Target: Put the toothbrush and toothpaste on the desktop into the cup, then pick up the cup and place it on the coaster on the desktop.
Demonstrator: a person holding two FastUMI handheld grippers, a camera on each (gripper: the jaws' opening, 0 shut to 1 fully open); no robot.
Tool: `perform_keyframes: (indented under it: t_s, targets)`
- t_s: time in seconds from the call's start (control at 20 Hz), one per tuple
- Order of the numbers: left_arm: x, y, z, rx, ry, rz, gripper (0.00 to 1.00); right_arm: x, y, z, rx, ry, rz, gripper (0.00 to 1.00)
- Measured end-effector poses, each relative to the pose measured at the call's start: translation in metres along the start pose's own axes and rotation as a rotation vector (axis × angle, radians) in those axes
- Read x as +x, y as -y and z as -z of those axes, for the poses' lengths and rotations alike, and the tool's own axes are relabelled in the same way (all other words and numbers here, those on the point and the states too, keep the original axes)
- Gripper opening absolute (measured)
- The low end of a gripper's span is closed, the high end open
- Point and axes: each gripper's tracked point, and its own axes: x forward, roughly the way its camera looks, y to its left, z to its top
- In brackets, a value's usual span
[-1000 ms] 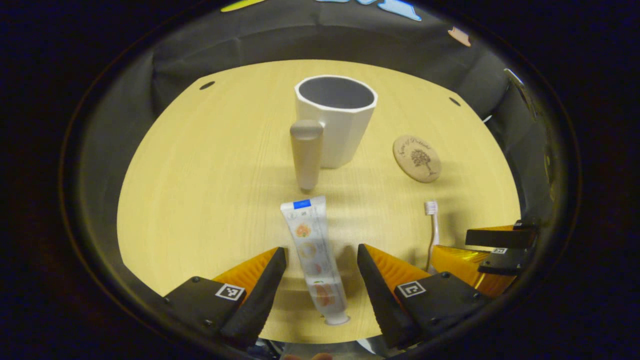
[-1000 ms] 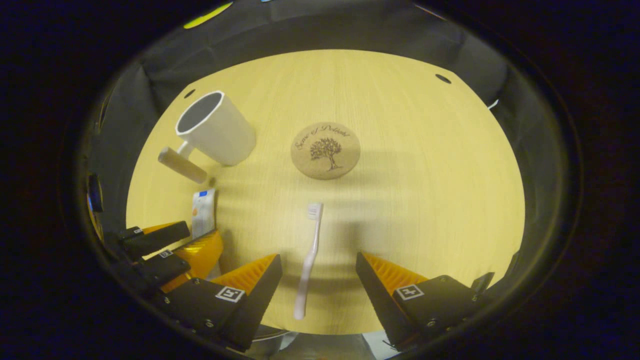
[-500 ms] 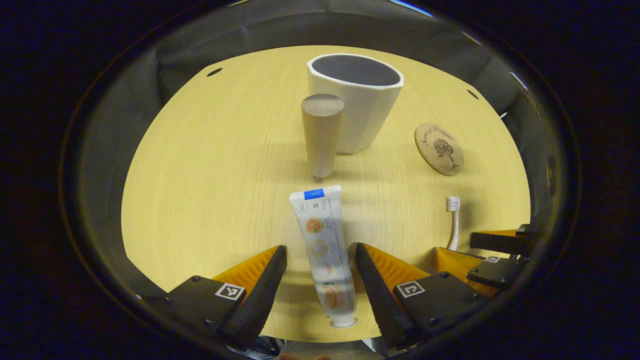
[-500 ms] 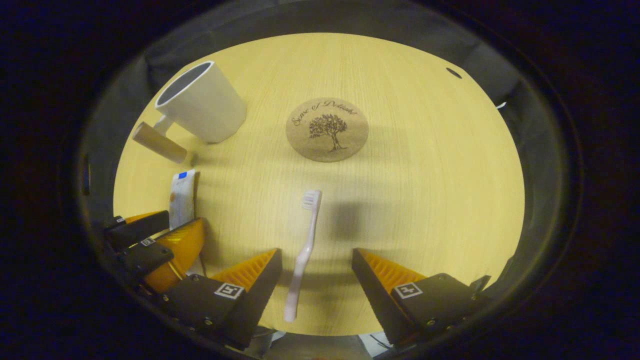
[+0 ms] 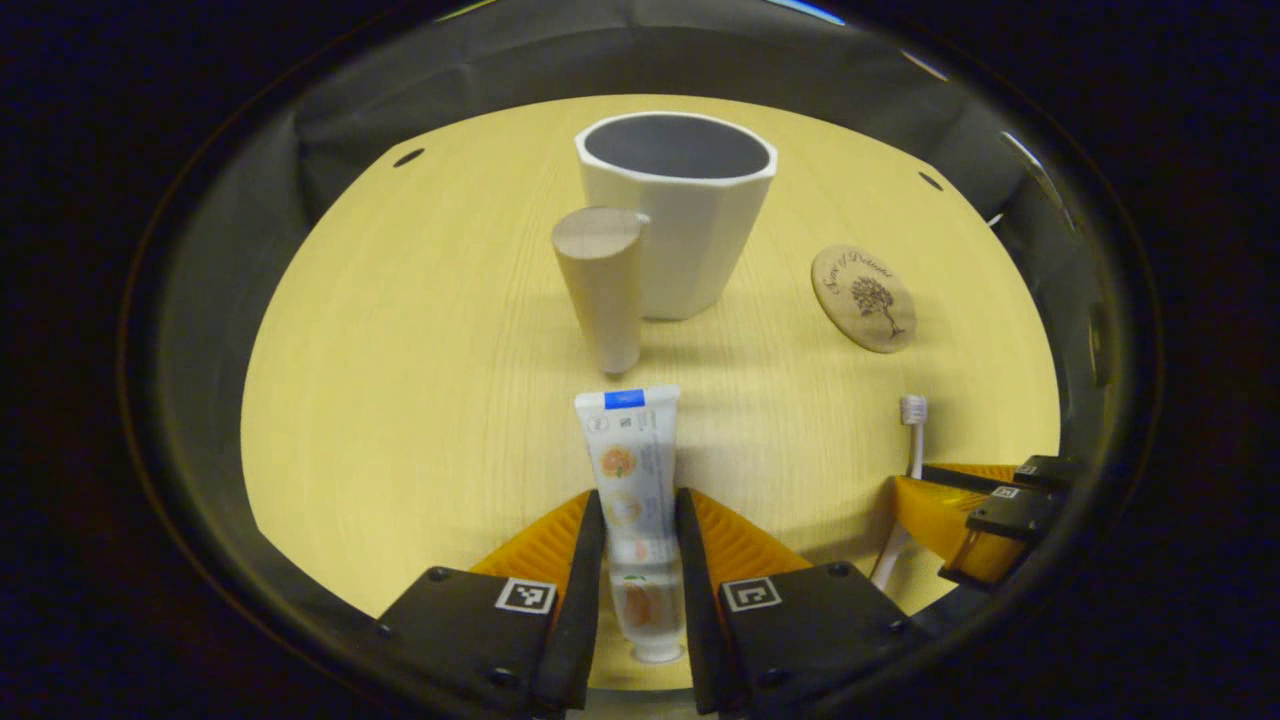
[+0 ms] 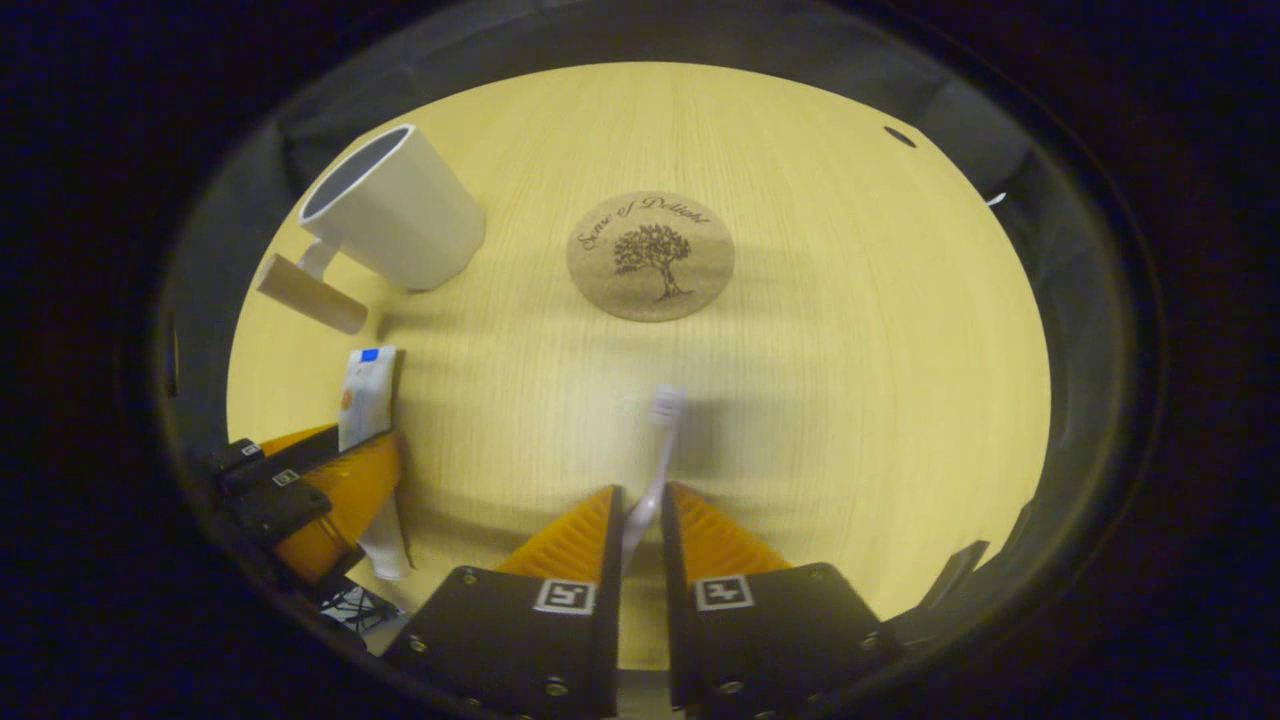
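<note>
Both my tongs have just closed. The left tongs (image 5: pixel 640 545) now pinch the white printed toothpaste tube (image 5: pixel 632 480), and the right tongs (image 6: pixel 640 520) clamp the white toothbrush (image 6: pixel 655 455); half a second ago both stood wide open. Both items lie near the front edge of the pale wooden desk (image 6: pixel 850 330). The white faceted cup with its wooden handle (image 5: pixel 675 215) and the round cork coaster (image 6: pixel 650 255) sit farther back, apart, so lifting comes next, I judge.

We are holding both grippers low over the desktop, pointing forward. Our left gripper (image 5: pixel 640 520) is closing its two fingers on the toothpaste (image 5: pixel 632 490) — both are pressing its sides near the cap end. Our right gripper (image 6: pixel 640 515) is pinching the toothbrush (image 6: pixel 655 455) by its handle, fingers nearly together. Each gripper is sitting beside the other, close alongside.
</note>
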Motion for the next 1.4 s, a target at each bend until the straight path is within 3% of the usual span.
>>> perform_keyframes:
  t_s: [0.1, 0.15, 0.2, 0.25, 0.3, 0.55, 0.95, 1.4]
  targets:
    - [-0.002, 0.002, -0.002, 0.002, -0.009, -0.001, 0.36, 0.001, 0.003, -0.001, 0.01, -0.025, -0.018, 0.19]
    - [0.0, 0.002, -0.002, 0.003, -0.01, -0.003, 0.37, -0.001, 0.004, -0.004, 0.019, -0.033, -0.032, 0.19]
    - [-0.005, 0.0, -0.001, 0.007, -0.008, -0.012, 0.28, 0.001, 0.002, -0.001, 0.082, -0.02, -0.024, 0.18]
    - [-0.005, 0.0, 0.0, 0.016, -0.012, -0.011, 0.26, 0.003, 0.003, -0.006, 0.094, -0.018, -0.039, 0.05]
    - [-0.004, 0.001, -0.002, 0.017, -0.004, -0.007, 0.19, 0.002, 0.003, -0.005, 0.088, -0.026, -0.051, 0.05]
    - [-0.009, -0.004, -0.001, 0.004, -0.007, 0.007, 0.19, 0.002, 0.004, -0.006, 0.1, -0.013, -0.06, 0.05]
    - [-0.062, -0.033, -0.014, -0.151, 0.063, 0.039, 0.2, 0.001, 0.004, -0.006, 0.081, -0.001, -0.06, 0.05]
    - [-0.142, -0.052, -0.089, -0.268, 0.24, 0.098, 0.2, 0.0, 0.005, -0.006, 0.08, 0.012, -0.067, 0.05]
